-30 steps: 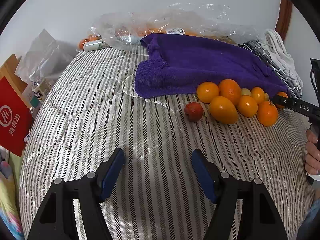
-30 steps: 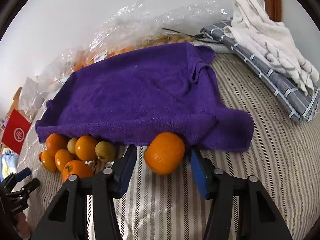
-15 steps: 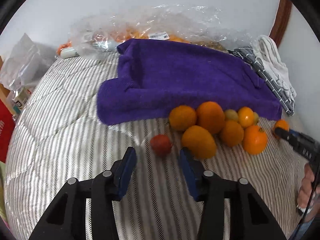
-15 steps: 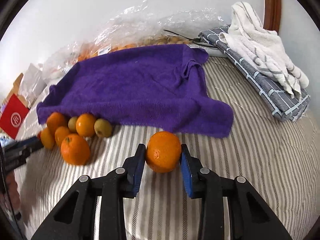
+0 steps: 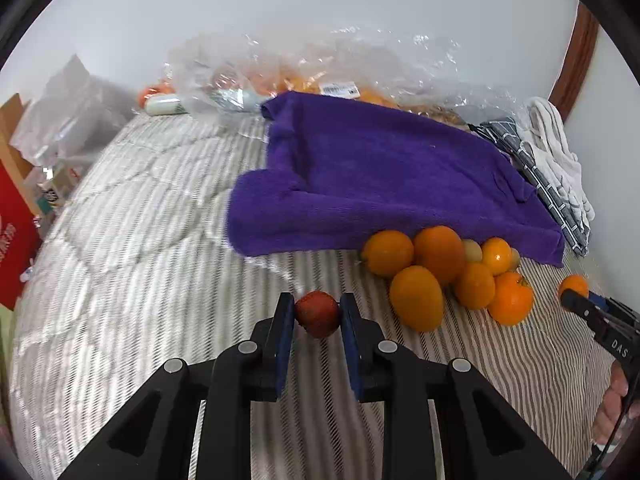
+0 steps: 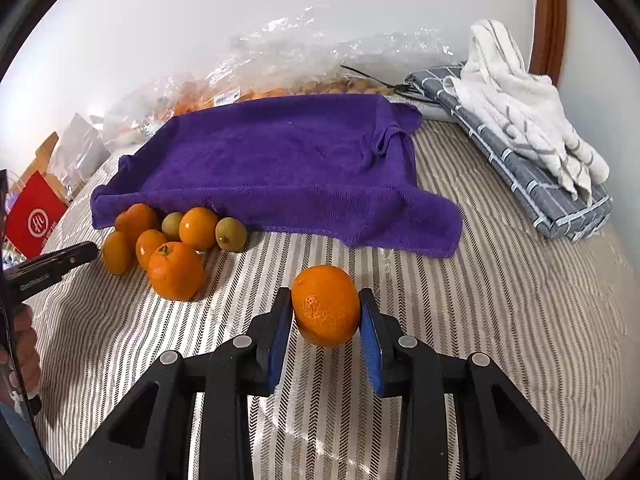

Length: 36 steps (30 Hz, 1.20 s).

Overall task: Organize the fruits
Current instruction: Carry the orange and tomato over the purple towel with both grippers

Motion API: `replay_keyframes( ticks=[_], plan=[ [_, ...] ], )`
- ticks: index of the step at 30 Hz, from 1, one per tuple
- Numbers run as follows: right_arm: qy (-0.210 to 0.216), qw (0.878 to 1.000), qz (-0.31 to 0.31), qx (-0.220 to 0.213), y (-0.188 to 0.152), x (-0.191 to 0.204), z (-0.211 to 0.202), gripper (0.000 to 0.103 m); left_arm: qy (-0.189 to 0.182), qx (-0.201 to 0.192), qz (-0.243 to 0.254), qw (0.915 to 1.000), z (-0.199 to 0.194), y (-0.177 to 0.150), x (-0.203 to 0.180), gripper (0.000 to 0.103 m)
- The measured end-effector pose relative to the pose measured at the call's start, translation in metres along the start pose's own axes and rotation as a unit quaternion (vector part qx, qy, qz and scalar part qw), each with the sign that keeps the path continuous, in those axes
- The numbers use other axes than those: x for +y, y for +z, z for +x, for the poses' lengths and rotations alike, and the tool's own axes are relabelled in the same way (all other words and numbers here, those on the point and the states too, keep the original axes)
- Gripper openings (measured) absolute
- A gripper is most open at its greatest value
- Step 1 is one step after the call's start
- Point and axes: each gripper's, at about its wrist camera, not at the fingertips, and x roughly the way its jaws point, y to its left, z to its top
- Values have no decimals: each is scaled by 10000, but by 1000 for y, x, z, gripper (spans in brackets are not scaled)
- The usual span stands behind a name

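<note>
Pinching a small red fruit (image 5: 318,313) at lower centre of the left wrist view: left gripper (image 5: 317,316), blue pads pressed on both sides, gap narrow. Fruit roundish, no clear long axis; whether lifted off the striped bedcover (image 5: 140,280) cannot be told.

Clamping an orange (image 6: 326,305) at lower centre of the right wrist view: right gripper (image 6: 325,322), pads touching left and right flanks, gap wider than the left's. Orange slightly taller than wide, dimpled end facing the camera, low over the bedcover, contact unclear.

Middle distance, right of centre in the left view: pile of oranges (image 5: 444,268), touching one another, along the near hem of the purple towel (image 5: 384,176); foremost one oval, long axis upright-tilted. Same pile at left in the right view, with two greenish fruits (image 6: 231,234) showing plainly there, half hidden in the left view.

Seen only in the left view: right gripper's tips at the right edge with the orange behind. Seen only in the right view: left gripper's black tip at left edge.

Far: clear plastic bags (image 5: 320,76) against the wall; folded grey and white cloths (image 6: 516,128) upper right; red bag (image 6: 34,220) at left.
</note>
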Motion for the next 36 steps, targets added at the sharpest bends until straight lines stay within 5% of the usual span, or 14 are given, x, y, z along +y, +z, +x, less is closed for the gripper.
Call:
replay_keyframes(
  ticks=[12,18,29,36],
  plan=[
    [-116,9992,-225,-313,42,-3,-27,33,160,-257,175,9994,-51,31,3,22],
    [-145,9972,-317,-655,78,4,-30,33,64,-756,271,9968,-60,69,-14,22],
    [145,9961,-223,-842,142,27,3,33,-224,-1038,159,9942,-17,131,-43,22],
    [69,9966,-227,-792,159,28,43,33,-123,-830,42,9965,33,133,-43,22]
  ],
)
